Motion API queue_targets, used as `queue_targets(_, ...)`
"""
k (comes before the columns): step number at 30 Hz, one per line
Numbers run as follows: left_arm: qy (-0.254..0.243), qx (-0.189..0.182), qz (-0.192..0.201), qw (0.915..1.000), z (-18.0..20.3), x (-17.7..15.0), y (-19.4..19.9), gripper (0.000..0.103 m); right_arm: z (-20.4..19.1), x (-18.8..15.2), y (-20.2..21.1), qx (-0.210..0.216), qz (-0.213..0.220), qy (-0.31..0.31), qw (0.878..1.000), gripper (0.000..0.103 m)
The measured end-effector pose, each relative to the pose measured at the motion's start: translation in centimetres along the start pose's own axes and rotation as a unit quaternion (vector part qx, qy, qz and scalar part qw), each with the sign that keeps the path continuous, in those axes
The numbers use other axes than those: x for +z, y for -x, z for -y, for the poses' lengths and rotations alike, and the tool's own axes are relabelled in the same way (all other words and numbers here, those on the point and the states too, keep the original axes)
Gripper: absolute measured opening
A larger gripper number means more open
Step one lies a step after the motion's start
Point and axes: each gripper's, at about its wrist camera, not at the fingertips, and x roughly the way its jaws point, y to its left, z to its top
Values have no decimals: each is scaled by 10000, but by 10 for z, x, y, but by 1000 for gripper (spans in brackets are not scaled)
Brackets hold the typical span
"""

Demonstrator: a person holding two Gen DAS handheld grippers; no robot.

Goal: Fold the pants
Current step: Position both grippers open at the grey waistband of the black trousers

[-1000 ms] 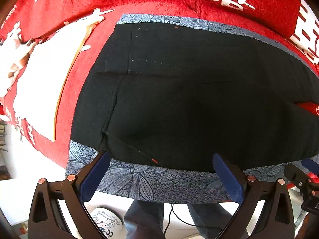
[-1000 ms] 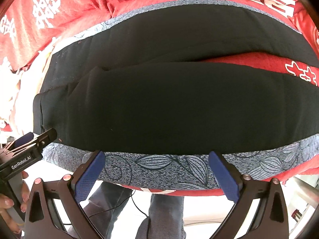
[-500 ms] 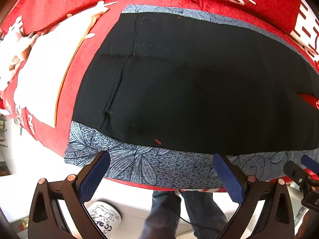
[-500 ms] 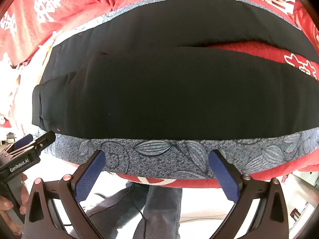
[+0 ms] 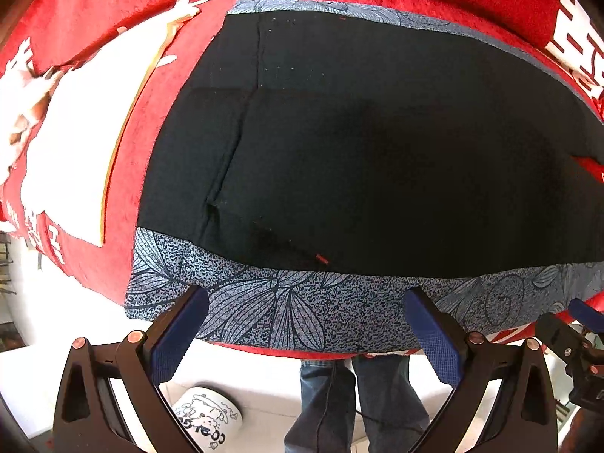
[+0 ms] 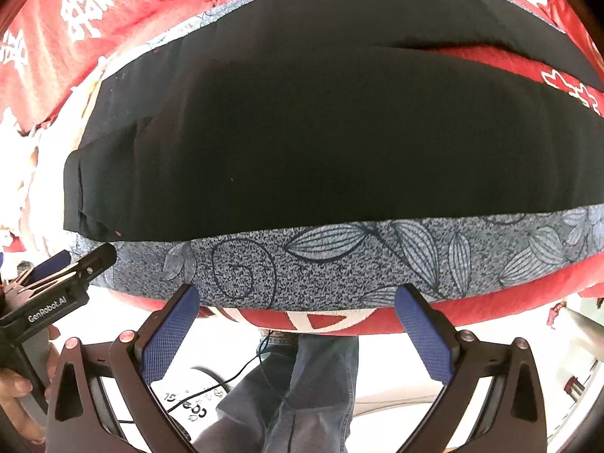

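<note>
We hold the left claw (image 5: pixel 305 324) and the right claw (image 6: pixel 298 321) with jaws spread wide and nothing between the blue pads (image 5: pixel 177 334). Both hover at the near edge of the tabletop (image 6: pixel 309 321), just short of the cloth.

The pants (image 5: pixel 377 158) lie flat on the red cover (image 5: pixel 124 56), which is printed with white characters. The garment shows a black inner face bordered near and far by a grey leaf-print band (image 5: pixel 287 305). In the right wrist view, the two legs (image 6: pixel 339 132) run to the right and part, with a wedge of red cover showing between them. The waist end sits to the left, where a pocket flap (image 5: pixel 226 173) and a small red tag (image 5: pixel 321 259) are visible.

Compared with the views of a second ago, both claws have drawn back toward us: the near leaf-print band now fills more of each view and the black area sits farther off. The cloth itself has not shifted. We read this as a release and retreat after flattening, with no fold made yet.

Next, in our judgement, we must seize the near band at two points and carry it over to the far band. The fabric is thin and limp, so a shallow pinch may slip.

A white patch (image 5: pixel 75 143) lies left of the pants. Below the edge we see a person's jeans (image 6: pixel 302 389) and a printed mug (image 5: pixel 205 422).
</note>
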Motion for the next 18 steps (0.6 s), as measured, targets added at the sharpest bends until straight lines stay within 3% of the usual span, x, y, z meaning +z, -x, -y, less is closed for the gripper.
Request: queue_targets(18,120,-35,9,9999,-6,-4,-1,103,-7,-1,-5,116,-25,-62,9999,103)
